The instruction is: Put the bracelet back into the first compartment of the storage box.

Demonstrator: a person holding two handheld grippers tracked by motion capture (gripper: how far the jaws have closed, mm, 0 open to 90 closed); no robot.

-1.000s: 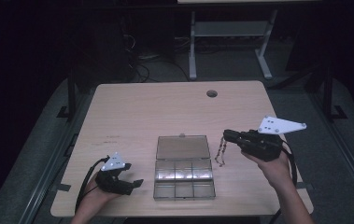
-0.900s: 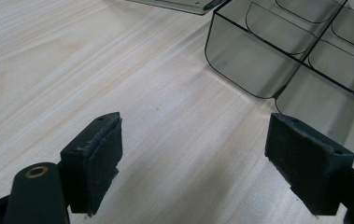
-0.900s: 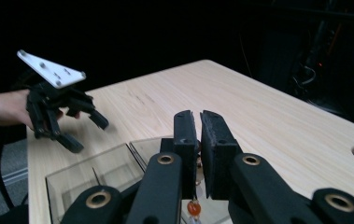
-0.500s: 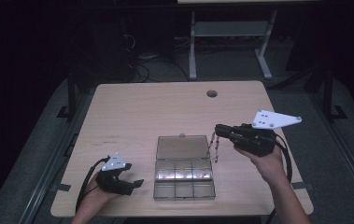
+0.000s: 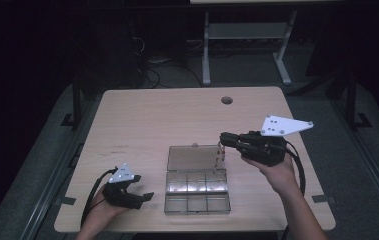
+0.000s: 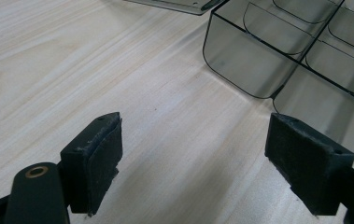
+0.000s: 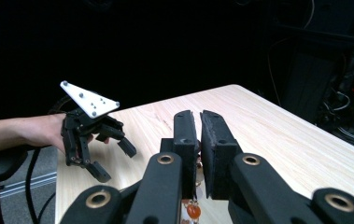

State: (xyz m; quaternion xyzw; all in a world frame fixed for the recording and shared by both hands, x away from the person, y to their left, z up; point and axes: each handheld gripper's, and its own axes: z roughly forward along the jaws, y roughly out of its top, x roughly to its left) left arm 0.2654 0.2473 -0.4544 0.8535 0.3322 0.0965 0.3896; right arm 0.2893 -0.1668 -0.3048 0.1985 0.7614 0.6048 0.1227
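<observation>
I can read no text, label, brand, number or sign anywhere. The pale wooden worktop [image 5: 177,120] carries no writing, the clear plastic compartment box [image 5: 197,191] has no label, and the grey three-cornered plate on my right gripper [image 5: 225,138] bears only small holes. The dark background is too dim to make out any lettering.

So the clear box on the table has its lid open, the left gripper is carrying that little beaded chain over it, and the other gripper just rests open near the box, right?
Nearly. The right gripper carries the beaded chain, jaws shut on it, as the right gripper view shows. The left gripper rests open beside the clear box, whose lid is open.
</observation>
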